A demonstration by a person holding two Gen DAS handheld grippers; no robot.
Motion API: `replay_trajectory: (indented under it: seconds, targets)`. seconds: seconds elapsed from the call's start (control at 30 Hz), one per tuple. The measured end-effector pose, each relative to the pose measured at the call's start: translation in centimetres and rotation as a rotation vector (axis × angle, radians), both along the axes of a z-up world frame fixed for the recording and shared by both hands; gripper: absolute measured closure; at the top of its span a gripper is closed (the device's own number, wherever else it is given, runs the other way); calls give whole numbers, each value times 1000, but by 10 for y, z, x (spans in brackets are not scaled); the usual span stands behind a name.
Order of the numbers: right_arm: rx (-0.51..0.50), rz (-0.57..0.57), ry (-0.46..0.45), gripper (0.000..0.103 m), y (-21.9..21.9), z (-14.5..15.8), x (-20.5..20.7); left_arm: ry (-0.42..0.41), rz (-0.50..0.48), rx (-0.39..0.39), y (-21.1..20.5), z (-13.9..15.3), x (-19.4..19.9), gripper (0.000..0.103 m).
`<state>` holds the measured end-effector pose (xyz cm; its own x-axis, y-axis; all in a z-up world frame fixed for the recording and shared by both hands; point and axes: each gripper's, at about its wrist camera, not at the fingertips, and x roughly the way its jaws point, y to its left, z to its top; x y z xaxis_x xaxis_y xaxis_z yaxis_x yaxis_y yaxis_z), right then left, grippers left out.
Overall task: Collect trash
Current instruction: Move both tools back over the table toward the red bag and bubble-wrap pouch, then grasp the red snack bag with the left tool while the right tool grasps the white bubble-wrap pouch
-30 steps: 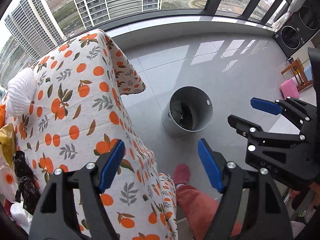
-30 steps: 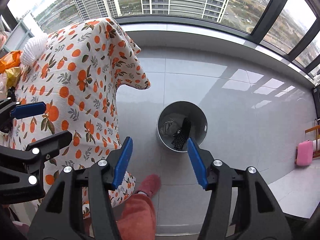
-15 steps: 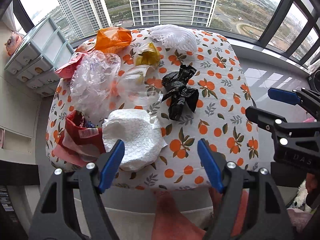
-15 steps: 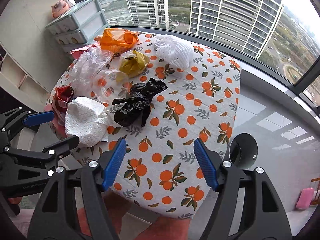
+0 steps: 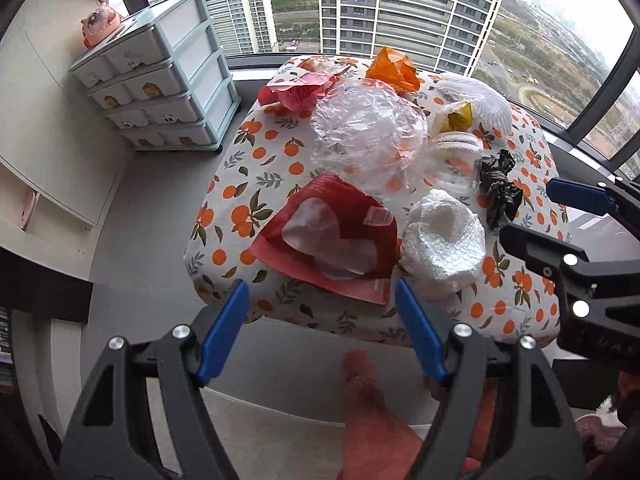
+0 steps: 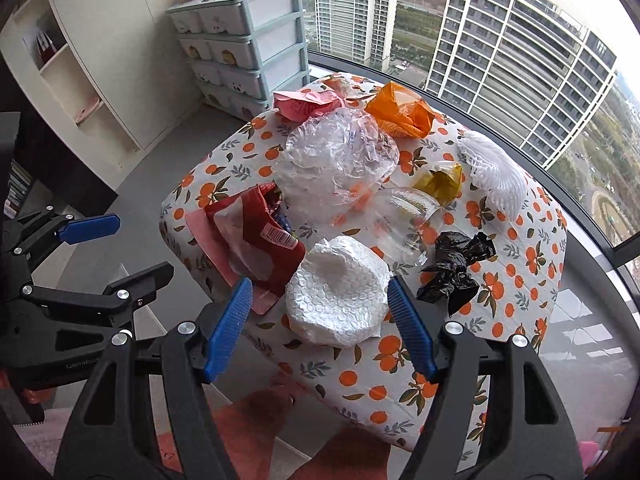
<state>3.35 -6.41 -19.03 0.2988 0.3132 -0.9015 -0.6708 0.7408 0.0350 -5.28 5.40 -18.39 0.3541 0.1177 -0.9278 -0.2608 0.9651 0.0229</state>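
Note:
Trash lies heaped on a table under an orange-print cloth (image 5: 240, 184). Nearest me are a red packet (image 5: 332, 236) (image 6: 256, 240) and a white bubble-wrap wad (image 5: 444, 248) (image 6: 336, 296). Behind them lie a black bag (image 5: 500, 192) (image 6: 452, 268), a clear plastic bag (image 5: 368, 132) (image 6: 336, 156), a clear container (image 5: 452, 160), an orange bag (image 5: 394, 68) and a white foam net (image 6: 496, 172). My left gripper (image 5: 320, 292) (image 6: 136, 248) hangs open and empty above the red packet's near edge. My right gripper (image 6: 319, 292) (image 5: 536, 216) is open and empty over the bubble wrap.
A pale blue drawer unit (image 5: 160, 80) stands left of the table, by a white shelf (image 6: 80, 80). Floor-to-ceiling windows run behind the table. The person's legs in red trousers (image 5: 372, 420) show below the grippers.
Both views have swung from the metal bin on the floor to the trash table, which now sits closer. The right gripper's jaws stand wider than a second ago.

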Motion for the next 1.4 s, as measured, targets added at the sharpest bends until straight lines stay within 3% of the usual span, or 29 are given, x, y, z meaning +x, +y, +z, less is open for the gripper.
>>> replay_trajectory:
  seconds: [0.5, 0.73, 0.93, 1.27, 1.4]
  targets:
    - [-61, -24, 17, 35, 8, -14, 8, 13, -33, -39, 4, -15, 12, 28]
    - [-74, -59, 38, 26, 3, -25, 14, 26, -68, -29, 3, -26, 25, 28]
    - [-109, -75, 59, 22, 5, -47, 24, 48, -122, 11, 4, -50, 44, 28]
    - [-140, -123, 93, 21, 6, -82, 37, 42, -210, 3, 4, -66, 74, 28]
    - [-153, -141, 101, 21, 7, -98, 47, 68, -234, -10, 7, -86, 91, 28]
